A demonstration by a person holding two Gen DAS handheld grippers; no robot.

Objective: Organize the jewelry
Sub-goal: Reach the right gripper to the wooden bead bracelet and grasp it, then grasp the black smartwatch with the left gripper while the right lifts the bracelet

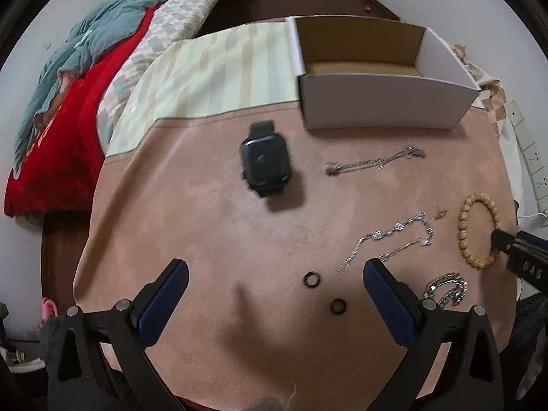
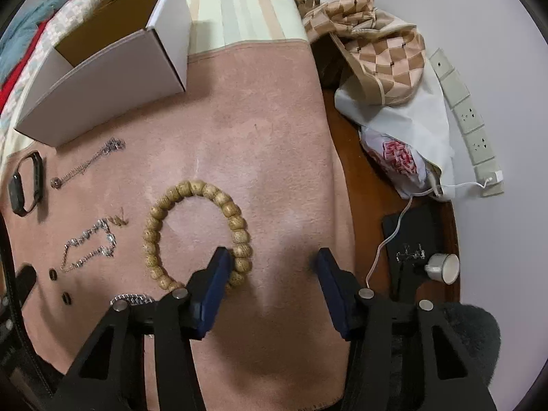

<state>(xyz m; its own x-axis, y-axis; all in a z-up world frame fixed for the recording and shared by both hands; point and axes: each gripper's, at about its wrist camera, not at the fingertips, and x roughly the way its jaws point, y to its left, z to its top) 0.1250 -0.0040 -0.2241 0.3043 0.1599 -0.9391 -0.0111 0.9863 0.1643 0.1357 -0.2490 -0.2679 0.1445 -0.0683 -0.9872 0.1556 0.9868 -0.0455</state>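
Jewelry lies on a pink cloth. A black smartwatch, a thin chain, a silver bracelet, two dark rings, a chunky silver chain and a wooden bead bracelet are spread out. An open white box stands at the back. My left gripper is open above the rings. My right gripper is open, its left finger inside the bead bracelet's loop, the beads lying between its fingers.
A red and teal bedding heap lies left of the table. On the right are a checkered cloth, a white bag, a wall socket strip, a white cable and a small cup.
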